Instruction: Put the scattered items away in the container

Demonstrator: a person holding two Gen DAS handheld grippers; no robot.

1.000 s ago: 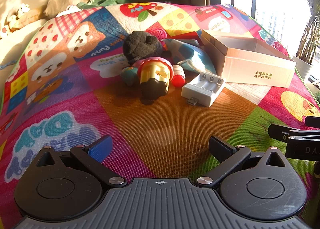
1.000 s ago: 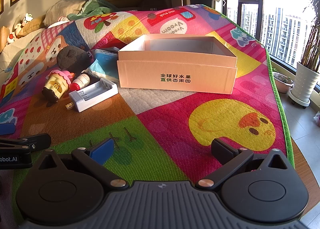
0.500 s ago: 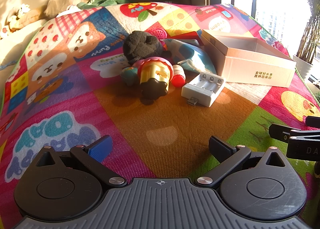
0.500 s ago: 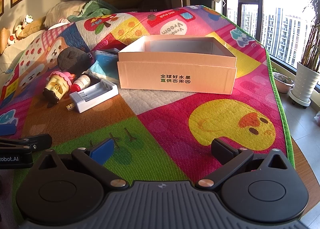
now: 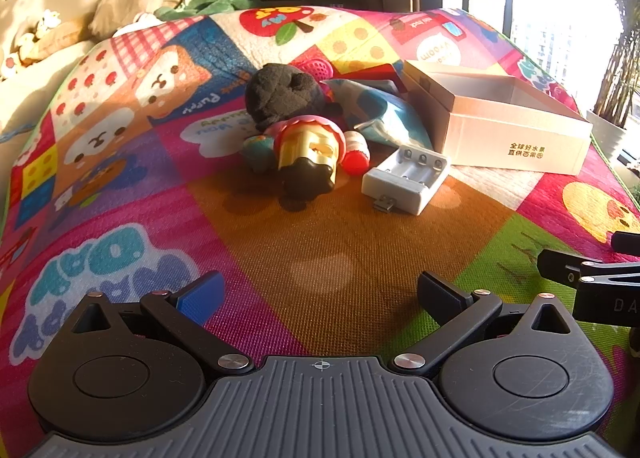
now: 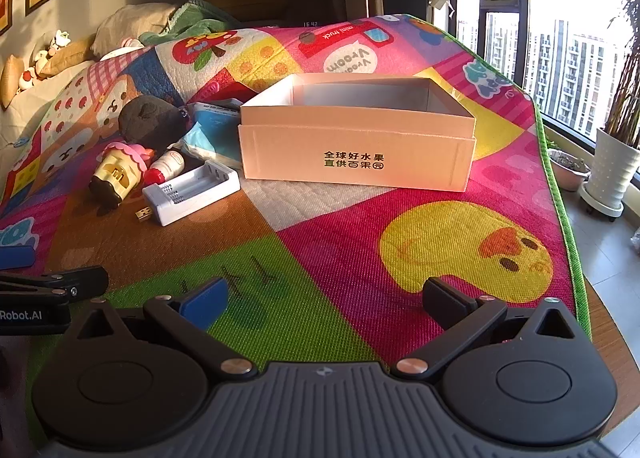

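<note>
An open pale cardboard box sits on the colourful play mat. Left of it lie a white battery charger, a small red-capped bottle, a yellow toy with a pink top, a dark plush and a blue packet. My left gripper is open and empty, well short of the items. My right gripper is open and empty, in front of the box.
The mat's green right edge drops to the floor, where a white plant pot stands by the window. Pillows and cloth lie at the far end. The left gripper's side shows in the right wrist view.
</note>
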